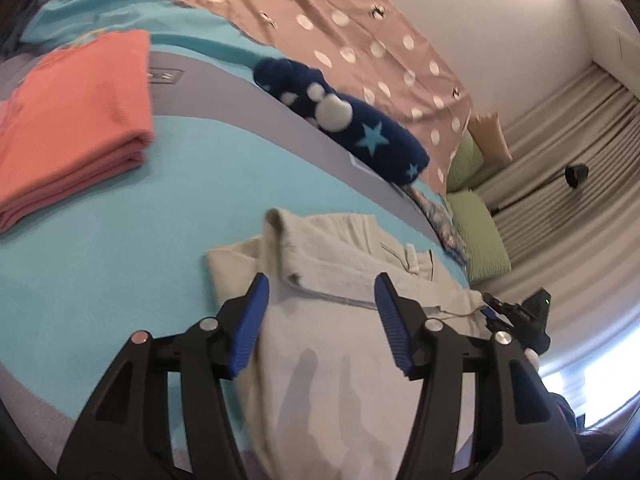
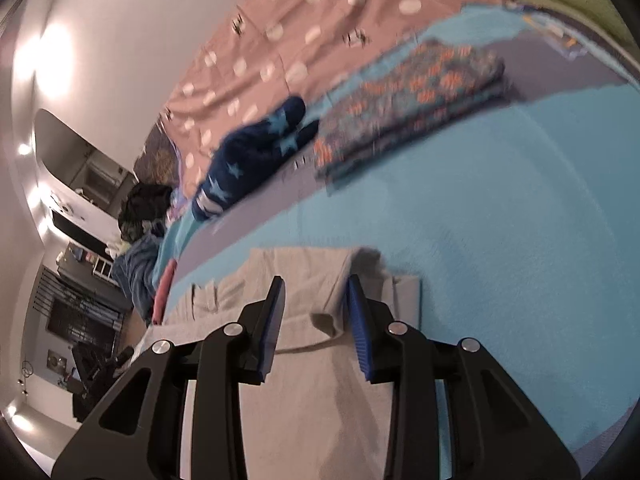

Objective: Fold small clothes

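A pale beige cotton garment (image 1: 340, 320), small and partly folded, lies on a turquoise and grey blanket (image 1: 120, 260) covering a bed, directly under both grippers. The left gripper (image 1: 322, 308), black with ribbed blue pads, hovers over the garment with its jaws spread wide and nothing between them. The right gripper (image 2: 316, 320) also hangs over the cloth with its jaws parted, more narrowly, and a raised fold of the fabric sits in the gap; whether the pads touch that fold cannot be told, so it reads as released rather than clamped. A turned-over flap near the garment's far edge stands up loosely, with a drawstring (image 1: 412, 260) showing beside it. The main risk seems to be that either gripper pinches only the top layer, so the layers below slide and the fold comes out crooked or opens. A bite taken too deep could catch the blanket as well and drag it into a ridge. The loose flap could flop back if the cloth is lifted quickly. A folded salmon-pink knit stack (image 1: 76, 120) lies well apart to the left, a dark navy fleece piece with pale blue stars (image 1: 360, 128) lies beyond, and a folded blue and orange patterned garment (image 2: 412, 104) rests farther off, so a wide sweep could disturb these. Both views are blurred, so fine edges are uncertain.
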The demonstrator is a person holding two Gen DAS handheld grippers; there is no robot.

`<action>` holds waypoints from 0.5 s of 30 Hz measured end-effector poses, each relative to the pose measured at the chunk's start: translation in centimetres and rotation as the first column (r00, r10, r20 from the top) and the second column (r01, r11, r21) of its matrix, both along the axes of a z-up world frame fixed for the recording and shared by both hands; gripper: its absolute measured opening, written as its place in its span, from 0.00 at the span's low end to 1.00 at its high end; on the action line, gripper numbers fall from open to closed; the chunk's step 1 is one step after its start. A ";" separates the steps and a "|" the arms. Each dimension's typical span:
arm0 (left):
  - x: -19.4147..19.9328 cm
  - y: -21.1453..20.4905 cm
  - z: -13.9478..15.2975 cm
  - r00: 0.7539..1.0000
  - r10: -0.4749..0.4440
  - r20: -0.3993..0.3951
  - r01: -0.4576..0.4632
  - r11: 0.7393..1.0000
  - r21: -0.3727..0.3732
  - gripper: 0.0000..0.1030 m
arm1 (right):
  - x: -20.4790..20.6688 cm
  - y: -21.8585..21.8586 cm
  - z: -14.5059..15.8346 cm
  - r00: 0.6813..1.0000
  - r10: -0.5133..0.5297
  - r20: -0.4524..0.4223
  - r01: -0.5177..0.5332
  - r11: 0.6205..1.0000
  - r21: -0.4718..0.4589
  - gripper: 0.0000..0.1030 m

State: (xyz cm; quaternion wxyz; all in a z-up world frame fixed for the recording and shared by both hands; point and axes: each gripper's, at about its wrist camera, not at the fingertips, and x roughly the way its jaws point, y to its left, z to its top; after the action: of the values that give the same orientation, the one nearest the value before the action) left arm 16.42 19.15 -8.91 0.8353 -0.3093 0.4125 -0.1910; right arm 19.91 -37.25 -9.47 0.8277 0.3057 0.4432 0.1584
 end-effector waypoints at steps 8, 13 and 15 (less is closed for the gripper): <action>5.2 0.0 0.4 1.000 0.014 0.010 -0.012 0.991 -0.130 0.23 | 3.6 -2.4 -0.1 0.996 -0.079 0.029 0.070 0.971 0.230 0.32; 5.6 2.9 0.6 0.990 0.135 0.040 -0.130 0.986 -0.109 0.36 | 3.0 -4.0 1.4 0.985 -0.148 0.084 0.140 0.985 0.097 0.35; 4.2 3.1 1.1 0.991 0.115 0.074 -0.110 0.991 -0.071 0.45 | 2.5 -3.8 1.5 0.988 -0.116 0.098 0.113 0.993 0.035 0.39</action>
State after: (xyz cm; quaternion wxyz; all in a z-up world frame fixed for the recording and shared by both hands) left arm 20.61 22.22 -7.83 0.8493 -0.3522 0.3548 -0.1695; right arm 22.41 -41.06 -7.94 0.8518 0.3345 0.3807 0.1325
